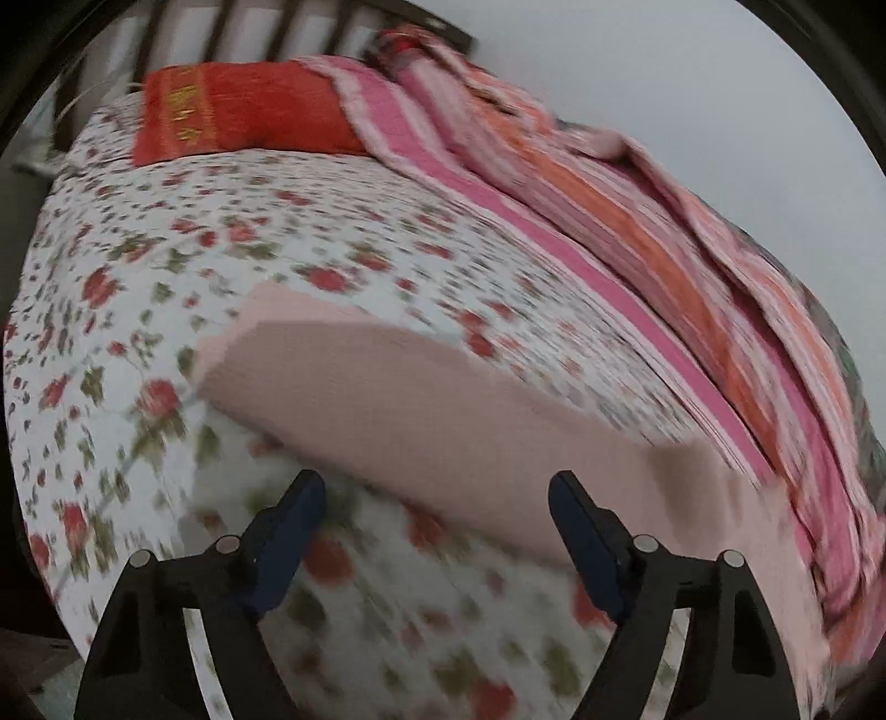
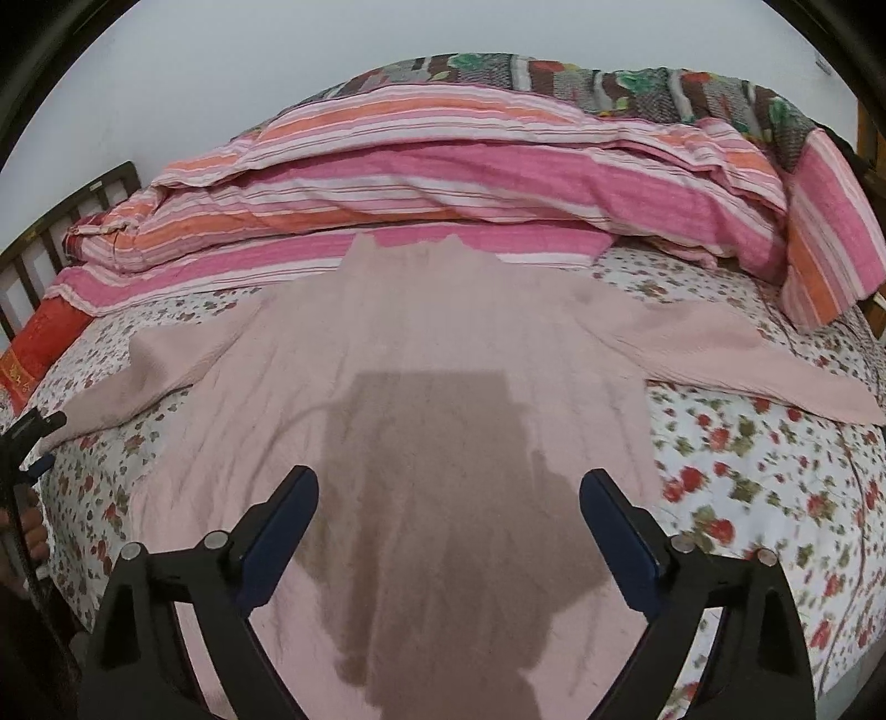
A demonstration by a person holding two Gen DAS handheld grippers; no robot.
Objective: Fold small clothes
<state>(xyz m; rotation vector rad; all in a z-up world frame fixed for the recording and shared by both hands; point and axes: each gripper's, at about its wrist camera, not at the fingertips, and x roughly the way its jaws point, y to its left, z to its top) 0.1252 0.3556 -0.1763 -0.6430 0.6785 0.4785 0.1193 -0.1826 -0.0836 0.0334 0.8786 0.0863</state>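
A pale pink knit sweater (image 2: 443, 321) lies flat on the floral bed sheet (image 2: 747, 471), front down toward me, with both sleeves spread out to the sides. My right gripper (image 2: 449, 482) hovers open over the sweater's body and casts a dark shadow on it; nothing is between its fingers. In the left wrist view one pink sleeve (image 1: 387, 387) runs slantwise across the sheet (image 1: 221, 221). My left gripper (image 1: 437, 487) is open just over the near edge of that sleeve, holding nothing. The left gripper's tip (image 2: 33, 437) also shows at the far left of the right wrist view, by the sleeve end.
A bunched pink and orange striped quilt (image 2: 443, 183) fills the far side of the bed, with a patterned blanket (image 2: 609, 83) behind it. A red pillow (image 1: 243, 111) lies by the dark slatted headboard (image 1: 249, 27). A grey wall rises behind the bed.
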